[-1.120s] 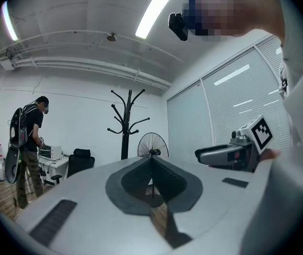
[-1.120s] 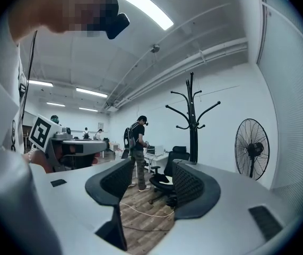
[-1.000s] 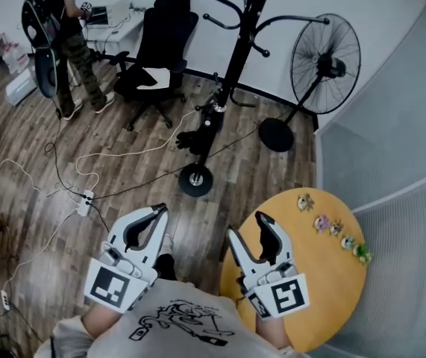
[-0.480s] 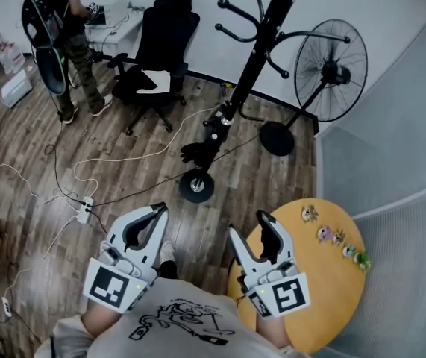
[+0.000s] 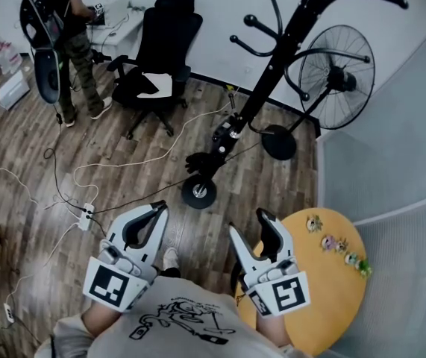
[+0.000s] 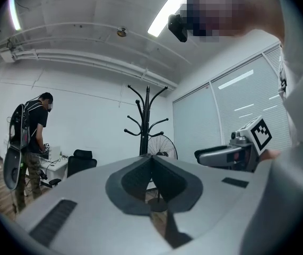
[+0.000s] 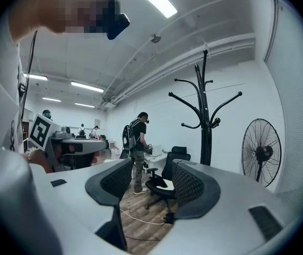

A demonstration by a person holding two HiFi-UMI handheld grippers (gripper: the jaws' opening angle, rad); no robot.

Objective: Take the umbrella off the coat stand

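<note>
Looking steeply down on brown wood-plank flooring (image 5: 123, 185) crossed by thin white cables (image 5: 134, 157). Holding the left gripper (image 5: 156, 209) at lower left, with smooth grey moulded fingers pinched tip to tip on nothing and dark textured pads meeting at the front. Holding the right gripper (image 5: 247, 225) at lower centre, with matching curved fingers standing well apart and only floor showing through the gap.

Finding the umbrella (image 5: 216, 142) just above the centre of the frame: black, folded into a slim bundle with rumpled fabric at its lower end, slanting along the lower pole of the coat stand (image 5: 280, 58). Reading that stand as a thin glossy black pole with curved, ball-tipped hooks at upper right and a round disc base (image 5: 199, 192) on the planks. Placing the umbrella well apart from both pairs of fingers, above and between them in the frame, touching neither.

Taking in a round yellow tabletop (image 5: 332, 297) with small figurines (image 5: 339, 246) at lower right, a wire-caged pedestal fan (image 5: 337, 77) at upper right, a black padded office chair (image 5: 157, 58) and a standing person (image 5: 67, 36) at upper left.
</note>
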